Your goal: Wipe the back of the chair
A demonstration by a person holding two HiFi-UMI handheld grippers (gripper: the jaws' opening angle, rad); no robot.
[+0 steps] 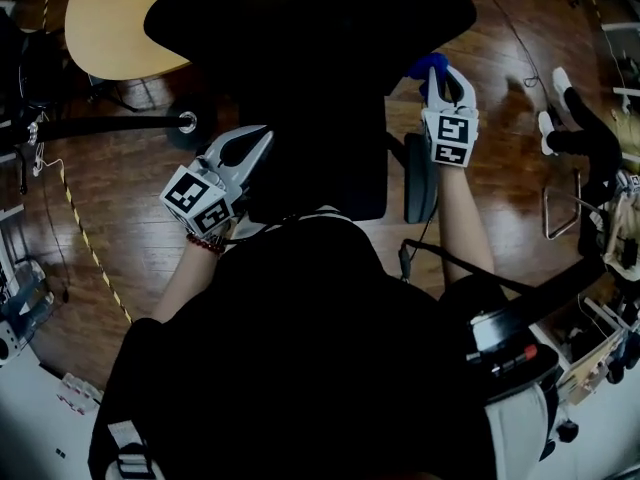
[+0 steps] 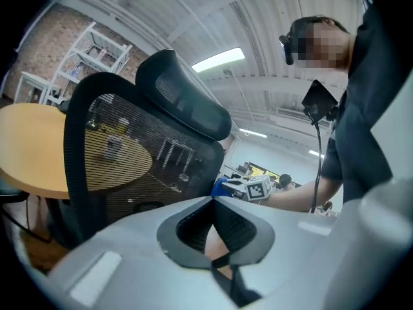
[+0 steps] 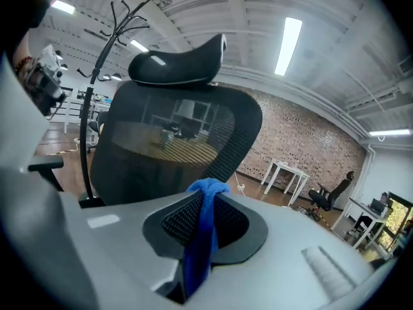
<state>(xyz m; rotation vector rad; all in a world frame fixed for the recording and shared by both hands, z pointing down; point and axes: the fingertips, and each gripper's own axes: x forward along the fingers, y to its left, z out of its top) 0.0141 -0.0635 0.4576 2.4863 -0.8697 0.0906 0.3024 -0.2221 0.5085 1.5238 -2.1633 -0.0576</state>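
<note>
I'm holding the left gripper point(image 1: 258, 140) with its jaws together on nothing, just beside the left edge of the chair back point(image 1: 320, 118), probably to steady it. The mesh back is standing between both grippers. The right gripper point(image 1: 446, 76) is clamping the blue cloth point(image 1: 428, 65) at the right edge, ready for wiping, with open floor point(image 1: 500, 148) lying beyond.

Right gripper point(image 3: 205, 196) fingers clamped on blue cloth point(image 3: 201, 237), mesh chair back point(image 3: 168, 144) ahead
</note>
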